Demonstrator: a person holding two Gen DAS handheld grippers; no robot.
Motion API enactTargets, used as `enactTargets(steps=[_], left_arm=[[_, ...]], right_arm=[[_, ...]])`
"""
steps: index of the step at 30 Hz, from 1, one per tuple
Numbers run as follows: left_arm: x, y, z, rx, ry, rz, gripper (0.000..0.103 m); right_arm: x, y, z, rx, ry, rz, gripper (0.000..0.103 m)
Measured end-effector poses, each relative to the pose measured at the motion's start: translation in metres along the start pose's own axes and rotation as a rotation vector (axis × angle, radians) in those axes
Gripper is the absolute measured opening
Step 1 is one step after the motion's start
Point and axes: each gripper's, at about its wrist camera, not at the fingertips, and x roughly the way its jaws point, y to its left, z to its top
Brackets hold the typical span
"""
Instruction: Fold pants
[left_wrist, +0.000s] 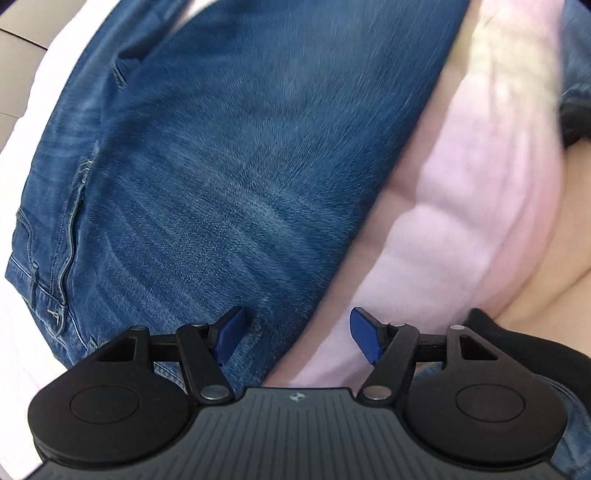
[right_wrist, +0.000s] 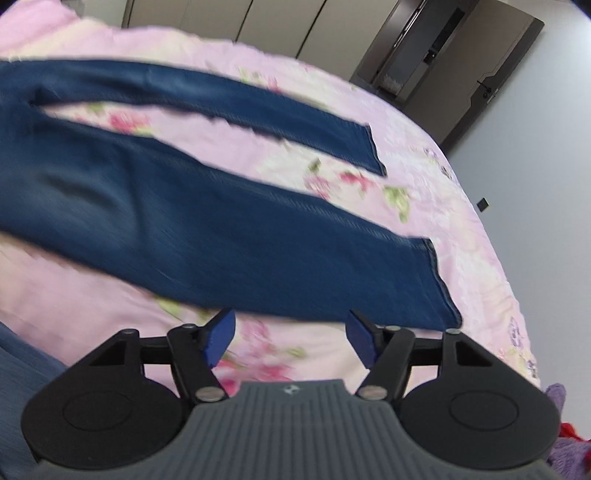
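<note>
Bed (right_wrist: 443, 155) filled most of both views, covered by a pink floral bedspread (right_wrist: 332, 177); in the left wrist view the same cover read as plain pink, bunched into soft folds (left_wrist: 443, 229). Behind the bed: pale wardrobe panels (right_wrist: 229, 18) and a dark doorway (right_wrist: 436, 48) against a grey wall (right_wrist: 535, 147).

Pants (right_wrist: 184, 221) were blue jeans, lying flat on the bedspread, unfolded, both legs spread apart in a narrow V with floral cover showing between them. Near leg's hem (right_wrist: 439, 280) sat toward the bed's right edge, far leg's hem (right_wrist: 373, 147) further back. Left wrist view was close over the upper part of the jeans (left_wrist: 221, 166): waistband, belt loop and pocket stitching (left_wrist: 44, 266) at the left edge. Both views motion-blurred.

Right gripper (right_wrist: 291, 336) was over the bedspread just short of the near leg's lower edge, blue pads parted, nothing between them, no contact with denim.

Left gripper (left_wrist: 297, 336) was spread wide, straddling the jeans' side edge: one pad (left_wrist: 231, 332) over denim, the other (left_wrist: 365, 336) over pink cover. Not clamped on anything; whether the tips touched fabric couldn't be told.
</note>
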Motion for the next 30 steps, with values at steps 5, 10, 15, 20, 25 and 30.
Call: enactTargets(steps=[5, 10, 15, 20, 25, 30], left_arm=[[0.003, -0.002, 0.003, 0.005, 0.021, 0.047, 0.050], [-0.029, 0.024, -0.013, -0.149, -0.102, 0.081, 0.010], [-0.068, 0.047, -0.023, -0.334, -0.244, 0.137, 0.009], [-0.087, 0.054, -0.021, -0.437, -0.342, 0.186, 0.008], [-0.107, 0.062, -0.017, -0.483, -0.421, 0.249, 0.006], [-0.132, 0.098, -0.015, -0.538, -0.495, 0.293, 0.006]], right_arm=[[0.062, -0.029, -0.024, -0.127, 0.070, -0.082, 0.062], [0.112, -0.048, -0.042, -0.297, 0.079, -0.196, 0.061], [0.148, -0.061, -0.045, -0.403, 0.064, -0.288, 0.031], [0.152, -0.067, -0.036, -0.368, 0.006, -0.332, 0.004], [0.131, -0.078, 0.002, -0.280, -0.071, -0.438, 0.000], [0.111, -0.097, 0.072, -0.154, -0.120, -0.486, 0.000]])
